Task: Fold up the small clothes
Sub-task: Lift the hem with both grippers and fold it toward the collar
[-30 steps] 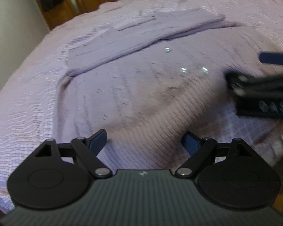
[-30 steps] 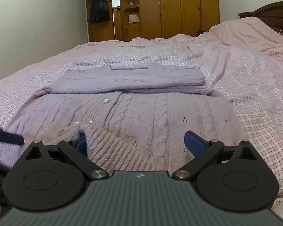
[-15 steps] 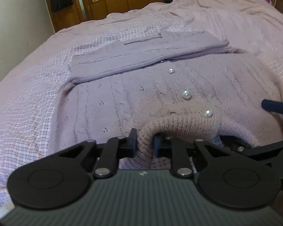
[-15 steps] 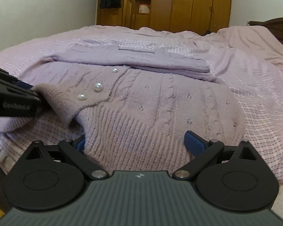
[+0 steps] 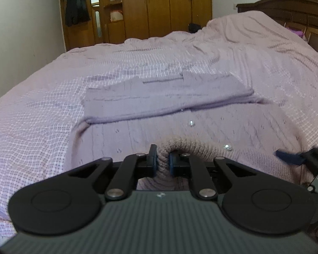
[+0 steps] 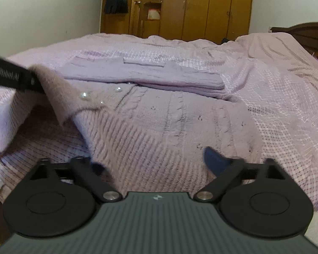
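Knit cardigan [image 5: 212, 127] hem now pinched, lifted higher

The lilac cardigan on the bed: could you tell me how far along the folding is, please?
Done: the sleeves lie folded across the top of the cardigan. In hand: the left gripper is shut on one bottom corner of the hem and lifts it; the right gripper is closing over the other corner, pads not yet pressing. Left: carrying the hem up over the sleeves to finish the fold.

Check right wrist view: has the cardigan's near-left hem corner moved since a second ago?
Yes. The hem corner, clamped in the left hand-held gripper, has come up off the bedspread, which it lay flat on before.
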